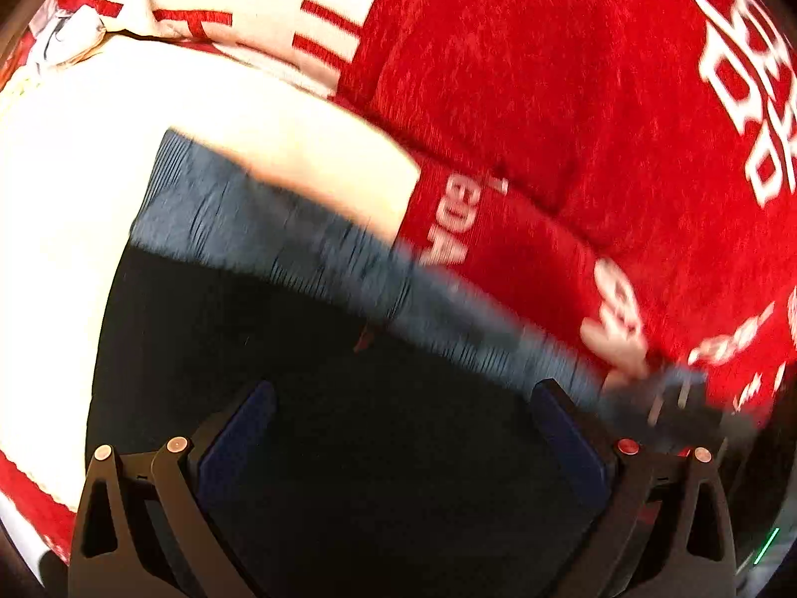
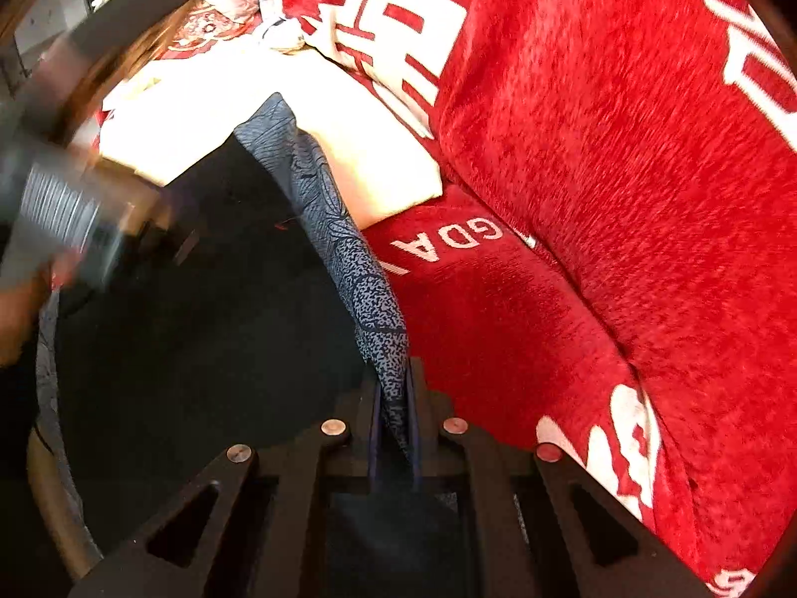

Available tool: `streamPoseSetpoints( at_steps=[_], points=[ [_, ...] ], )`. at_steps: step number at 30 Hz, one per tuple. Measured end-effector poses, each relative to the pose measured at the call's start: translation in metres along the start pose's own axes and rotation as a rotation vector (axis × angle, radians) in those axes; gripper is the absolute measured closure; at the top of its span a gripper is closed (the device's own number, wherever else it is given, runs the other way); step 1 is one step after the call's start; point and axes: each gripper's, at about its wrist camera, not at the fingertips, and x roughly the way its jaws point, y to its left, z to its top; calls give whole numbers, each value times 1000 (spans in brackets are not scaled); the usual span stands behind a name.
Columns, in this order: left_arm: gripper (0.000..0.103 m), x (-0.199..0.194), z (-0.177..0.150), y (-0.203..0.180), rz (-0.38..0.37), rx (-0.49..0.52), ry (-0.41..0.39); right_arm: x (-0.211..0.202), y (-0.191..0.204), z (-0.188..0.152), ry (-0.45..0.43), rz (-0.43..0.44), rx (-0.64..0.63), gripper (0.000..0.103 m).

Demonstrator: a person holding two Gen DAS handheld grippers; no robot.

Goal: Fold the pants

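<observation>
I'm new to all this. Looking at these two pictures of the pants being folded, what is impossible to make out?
- Left wrist view: the blue-grey band of the pants is smeared by motion blur, so its pattern is lost.
- Left wrist view: the right hand-held gripper is a blur at the edge.
- Right wrist view: the left hand-held gripper is blurred; open or shut cannot be read.
- Both views: the dark pants show no seams and run off the frame.
</observation>
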Motion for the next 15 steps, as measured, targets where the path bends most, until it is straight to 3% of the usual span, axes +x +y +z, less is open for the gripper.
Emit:
streamPoseSetpoints(
  at_steps=[4, 6, 7, 9, 10, 12, 14, 15],
  points=[
    [0, 29, 26, -4, 67, -88, 75, -5, 11, -5, -21, -37, 5, 94],
    [4, 48, 24, 0, 143, -110, 119, -2, 16, -4, -27, -51, 11, 94],
    [31, 49, 22, 2, 150, -113, 114, -3, 19, -5, -28, -57, 9, 94],
    [47, 46, 14, 3, 141, -93, 90, -5, 24, -8, -29, -68, -1, 94],
    [65, 39, 10, 3, 134, -86, 60, -5, 26, -8, -29, -72, -6, 94],
    [72, 28, 0, 4, 107, -75, 32, -6, 28, -10, -32, -85, -15, 94],
    [74, 25, -5, 5, 107, -69, 17, -4, 26, -9, -16, -82, -16, 87],
    [75, 27, -7, 5, 116, -61, 12, -1, 23, -7, 1, -72, -16, 69]
  ],
)
